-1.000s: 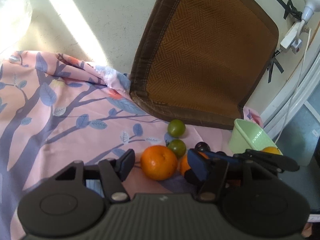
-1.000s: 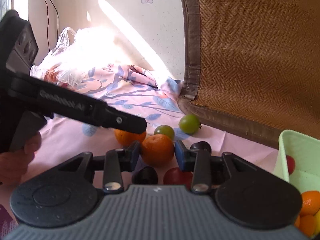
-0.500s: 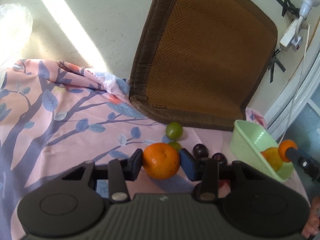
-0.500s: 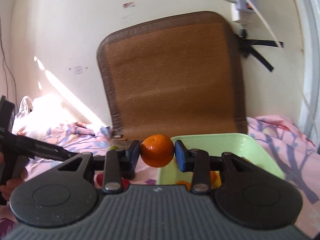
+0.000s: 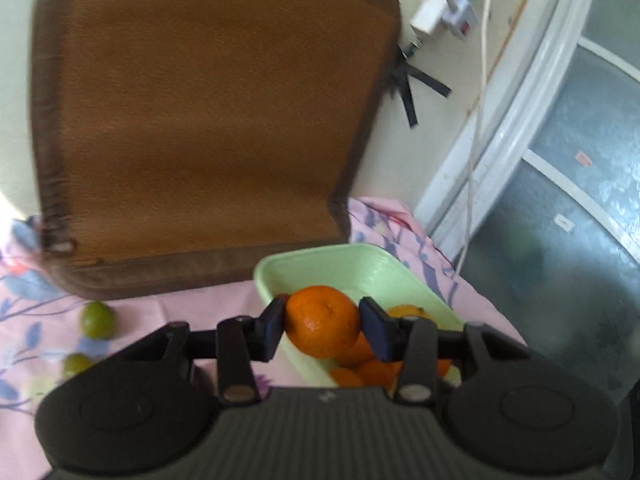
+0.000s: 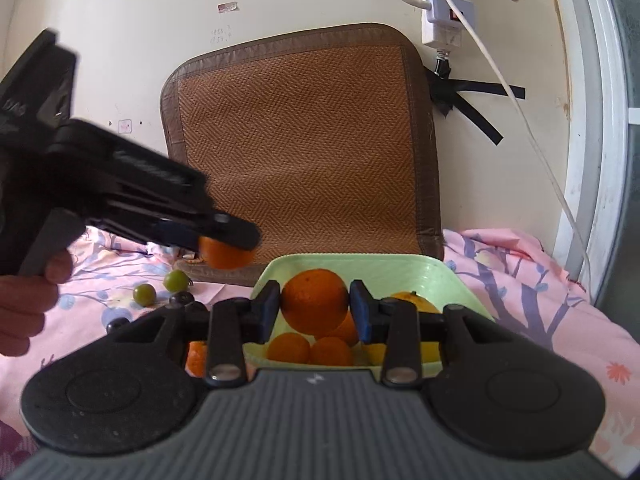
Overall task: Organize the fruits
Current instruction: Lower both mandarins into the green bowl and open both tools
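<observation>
Both hands carry fruit. The left hand-held gripper [image 5: 322, 326] clamps an orange [image 5: 322, 322] between its blue pads, up in the air by the near-left rim of the green basin [image 5: 352, 264]; its dimpled stem end faces the camera, and being round it has no long axis to speak of. The right hand-held gripper [image 6: 314, 312] grips a second orange [image 6: 314, 306] above the basin's fruit. The basin's long side runs away toward the woven mat [image 6: 304, 148]. Two green fruits [image 6: 160, 287] lie on the pink bedsheet [image 6: 540, 300].
</observation>
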